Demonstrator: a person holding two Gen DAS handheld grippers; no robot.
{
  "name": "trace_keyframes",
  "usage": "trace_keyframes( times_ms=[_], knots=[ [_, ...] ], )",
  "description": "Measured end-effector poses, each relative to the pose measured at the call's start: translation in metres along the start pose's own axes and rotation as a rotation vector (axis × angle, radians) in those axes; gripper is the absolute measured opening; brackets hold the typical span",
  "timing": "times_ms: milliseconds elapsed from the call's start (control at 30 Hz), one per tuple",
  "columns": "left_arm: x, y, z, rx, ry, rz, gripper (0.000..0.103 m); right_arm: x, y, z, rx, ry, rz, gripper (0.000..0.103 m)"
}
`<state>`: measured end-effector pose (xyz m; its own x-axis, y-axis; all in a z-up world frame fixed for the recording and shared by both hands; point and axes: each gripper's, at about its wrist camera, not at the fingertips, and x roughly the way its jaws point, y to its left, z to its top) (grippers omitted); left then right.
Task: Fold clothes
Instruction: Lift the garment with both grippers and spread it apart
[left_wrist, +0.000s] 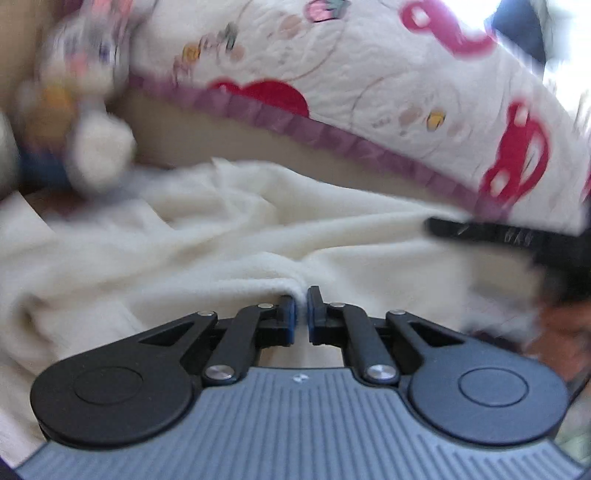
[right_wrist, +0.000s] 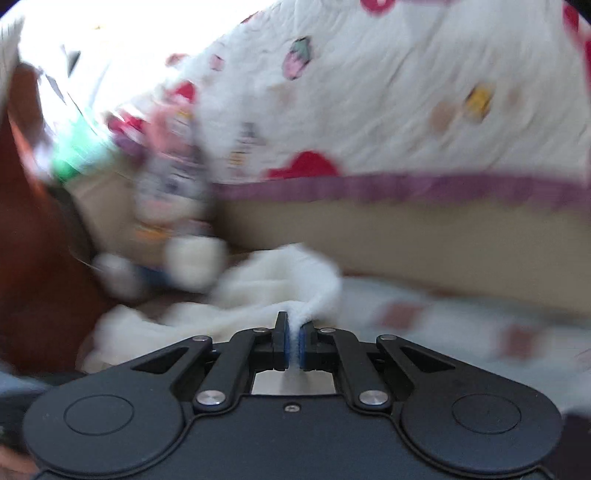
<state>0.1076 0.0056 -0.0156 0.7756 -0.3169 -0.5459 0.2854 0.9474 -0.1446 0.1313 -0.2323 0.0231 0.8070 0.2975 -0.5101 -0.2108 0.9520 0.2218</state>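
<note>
A cream fleece garment (left_wrist: 229, 236) lies rumpled on the bed and fills the middle of the left wrist view. My left gripper (left_wrist: 301, 295) is shut on a fold of its edge. In the right wrist view the same cream garment (right_wrist: 280, 284) rises in a bunched ridge to my right gripper (right_wrist: 293, 328), which is shut on a pinch of it. The tip of the right gripper (left_wrist: 498, 234) shows as a black bar at the right of the left wrist view. Both views are blurred by motion.
A white quilt (left_wrist: 369, 74) with red car prints and a purple frilled border (right_wrist: 406, 186) is heaped behind the garment. A blurred plush toy (left_wrist: 92, 147) sits at the left, also in the right wrist view (right_wrist: 177, 206). Tan bedding (right_wrist: 424, 236) lies under the quilt.
</note>
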Motion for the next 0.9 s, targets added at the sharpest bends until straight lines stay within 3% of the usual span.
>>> trace_keyframes(
  times_ms=[33, 167, 233, 300, 400, 567, 700, 767, 800, 900],
  knots=[
    [-0.003, -0.014, 0.001, 0.073, -0.013, 0.06, 0.006, -0.003, -0.003, 0.0, 0.0, -0.008, -0.011, 0.007],
    [-0.014, -0.033, 0.001, 0.087, -0.034, 0.039, 0.005, -0.022, -0.014, -0.004, 0.0, -0.046, -0.026, 0.007],
    [-0.022, -0.038, 0.0, 0.108, -0.054, 0.036, 0.005, -0.041, -0.016, -0.006, 0.041, -0.071, 0.017, 0.007],
    [-0.033, -0.043, 0.005, 0.105, -0.094, 0.003, 0.005, -0.058, -0.014, -0.002, 0.08, -0.083, 0.021, 0.007],
    [-0.053, -0.058, 0.025, 0.102, -0.171, -0.081, 0.005, -0.078, -0.009, 0.011, 0.07, -0.102, -0.067, 0.007],
    [-0.069, -0.102, 0.059, 0.186, -0.243, -0.13, 0.005, -0.126, -0.034, 0.044, 0.099, -0.236, -0.154, 0.007],
    [-0.089, -0.116, 0.08, 0.124, -0.36, -0.224, 0.005, -0.173, -0.052, 0.066, 0.139, -0.3, -0.219, 0.007],
    [-0.104, -0.113, 0.08, 0.082, -0.455, -0.277, 0.005, -0.205, -0.062, 0.072, 0.201, -0.325, -0.189, 0.007],
    [-0.105, -0.111, 0.08, 0.054, -0.458, -0.284, 0.005, -0.219, -0.065, 0.071, 0.205, -0.342, -0.168, 0.007],
    [-0.087, -0.108, 0.075, -0.047, -0.351, -0.328, 0.005, -0.24, -0.076, 0.06, 0.191, -0.34, -0.124, 0.007]
  ],
)
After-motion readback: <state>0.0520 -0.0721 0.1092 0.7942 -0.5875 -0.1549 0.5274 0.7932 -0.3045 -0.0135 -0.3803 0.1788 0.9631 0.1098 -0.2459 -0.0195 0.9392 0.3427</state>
